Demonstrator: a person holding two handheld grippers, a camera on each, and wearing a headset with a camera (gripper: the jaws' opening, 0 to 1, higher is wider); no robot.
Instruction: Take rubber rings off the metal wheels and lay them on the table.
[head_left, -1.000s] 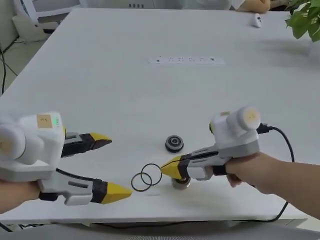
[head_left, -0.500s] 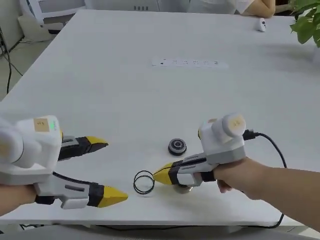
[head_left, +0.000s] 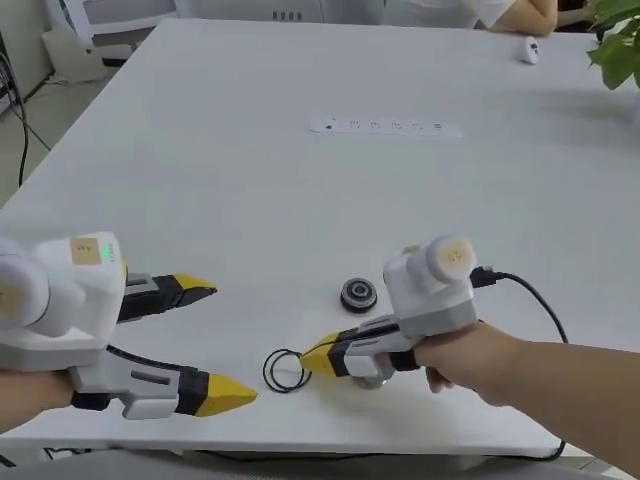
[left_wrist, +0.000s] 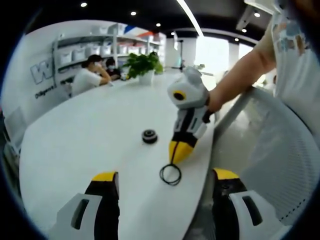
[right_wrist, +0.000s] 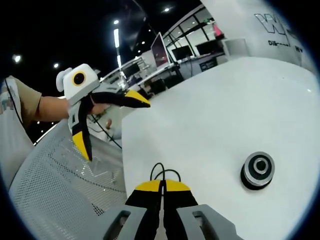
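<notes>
Rubber rings (head_left: 284, 369): on table (head_left: 300, 200) at tip of right gripper (head_left: 308, 358), its jaws closed on loop. Left gripper (head_left: 228, 342) wide apart, empty, near rings. Risk: table edge close; stretched ring released abruptly could spring off table.

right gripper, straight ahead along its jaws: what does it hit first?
The rubber rings, right at the right gripper's shut tips; it may already touch or pinch one. Farther along, depth unclear, the open left gripper.
</notes>
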